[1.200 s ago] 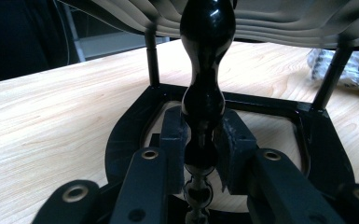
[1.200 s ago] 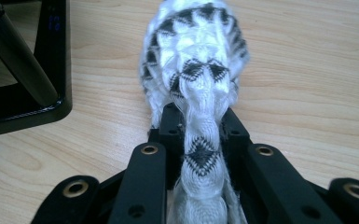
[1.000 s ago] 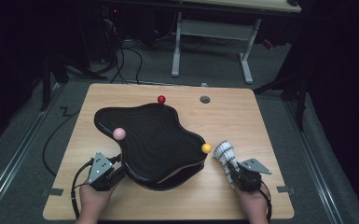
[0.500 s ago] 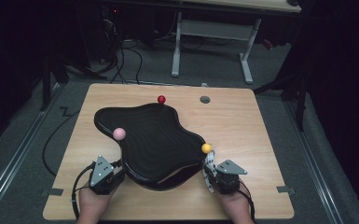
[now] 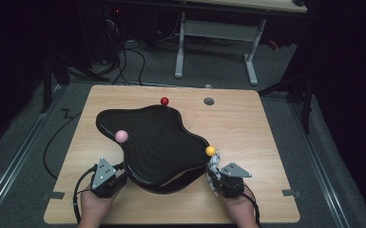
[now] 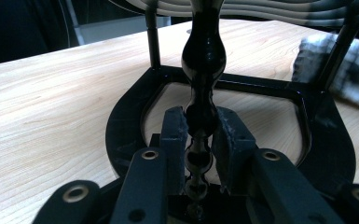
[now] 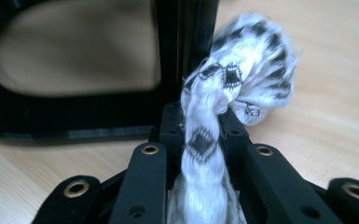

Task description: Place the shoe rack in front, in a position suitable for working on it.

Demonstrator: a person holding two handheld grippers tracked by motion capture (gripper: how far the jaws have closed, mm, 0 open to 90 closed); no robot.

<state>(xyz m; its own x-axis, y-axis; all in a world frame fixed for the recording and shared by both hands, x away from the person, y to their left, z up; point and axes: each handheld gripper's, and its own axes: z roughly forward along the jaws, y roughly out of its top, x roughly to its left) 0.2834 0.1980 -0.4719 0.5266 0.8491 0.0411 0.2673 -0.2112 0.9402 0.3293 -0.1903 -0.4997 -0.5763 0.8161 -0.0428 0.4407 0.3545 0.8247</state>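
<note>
Left gripper: clenched on a turned black post of the wavy black stand — lower left of the high view.
Right gripper: grasping a black-and-white patterned cloth, beside the stand's lower-right leg.
Worktop: light wood.

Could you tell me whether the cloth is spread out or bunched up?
Bunched up: the cloth hangs as a twisted wad pinched by the right gripper.

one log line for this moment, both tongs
left tongs: shut on black stand post | right tongs: shut on white patterned cloth, beside yellow ball | table
</note>
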